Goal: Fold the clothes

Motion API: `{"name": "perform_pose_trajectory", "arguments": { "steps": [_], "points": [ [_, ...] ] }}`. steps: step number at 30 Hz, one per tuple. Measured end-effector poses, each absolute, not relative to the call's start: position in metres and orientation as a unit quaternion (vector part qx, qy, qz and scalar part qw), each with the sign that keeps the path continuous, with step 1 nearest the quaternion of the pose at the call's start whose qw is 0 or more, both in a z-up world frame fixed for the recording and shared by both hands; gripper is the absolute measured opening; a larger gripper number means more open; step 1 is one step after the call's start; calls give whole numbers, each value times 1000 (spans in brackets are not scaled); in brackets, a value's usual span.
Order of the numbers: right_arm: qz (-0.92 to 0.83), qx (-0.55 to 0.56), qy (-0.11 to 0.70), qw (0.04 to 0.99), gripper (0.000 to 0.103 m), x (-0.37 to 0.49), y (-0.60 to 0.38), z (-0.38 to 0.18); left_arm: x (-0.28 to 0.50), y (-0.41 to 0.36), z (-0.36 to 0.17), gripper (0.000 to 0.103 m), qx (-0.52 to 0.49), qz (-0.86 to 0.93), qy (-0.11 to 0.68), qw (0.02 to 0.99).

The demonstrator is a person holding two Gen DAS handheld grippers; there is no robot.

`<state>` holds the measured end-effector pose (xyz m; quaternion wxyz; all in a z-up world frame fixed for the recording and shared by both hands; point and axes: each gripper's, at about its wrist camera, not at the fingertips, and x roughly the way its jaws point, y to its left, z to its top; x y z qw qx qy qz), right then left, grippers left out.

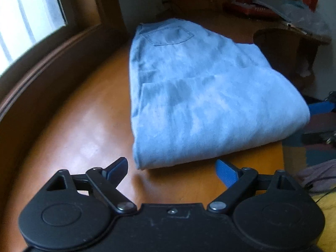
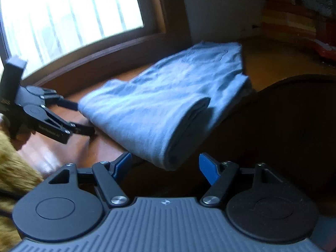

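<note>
Light blue folded jeans (image 1: 197,96) lie on a brown wooden table (image 1: 84,130), back pocket up at the far end. My left gripper (image 1: 172,171) is open and empty, just short of the jeans' near folded edge. In the right wrist view the jeans (image 2: 159,100) hang slightly over the table's right edge. My right gripper (image 2: 164,166) is open and empty, close to the rolled fold at that corner. The left gripper (image 2: 84,118) shows there too, open, at the jeans' left edge.
A window (image 2: 69,21) with a dark wooden sill (image 1: 42,63) runs along the left. A red fan base (image 1: 245,6) and clutter stand at the back. A dark chair back (image 2: 294,126) is to the right of the table. Yellowish fabric (image 2: 12,178) lies at lower left.
</note>
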<state>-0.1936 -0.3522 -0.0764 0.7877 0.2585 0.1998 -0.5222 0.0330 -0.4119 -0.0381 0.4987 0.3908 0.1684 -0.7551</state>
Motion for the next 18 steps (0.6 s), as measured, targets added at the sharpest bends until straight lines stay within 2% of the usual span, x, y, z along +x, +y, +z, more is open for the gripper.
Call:
{"name": "perform_pose_trajectory", "arguments": {
  "steps": [5, 9, 14, 15, 16, 18],
  "points": [
    [-527, 243, 207, 788, 73, -188, -356, -76, 29, -420, -41, 90, 385, -771, 163, 481],
    [-521, 247, 225, 786, 70, -188, -363, -79, 29, -426, -45, 97, 371, -774, 178, 481],
    [-511, 240, 250, 786, 69, -178, -370, -87, 35, -429, -49, 98, 356, -779, 195, 477],
    [-510, 237, 252, 787, 66, -176, -371, -89, 36, -431, -49, 98, 356, -782, 195, 472],
    [-512, 228, 254, 788, 55, -174, -372, -90, 36, -432, -48, 97, 355, -785, 196, 468],
    [-517, 215, 258, 787, 45, -171, -373, -91, 35, -432, -47, 84, 356, -790, 192, 460]
  ]
}}
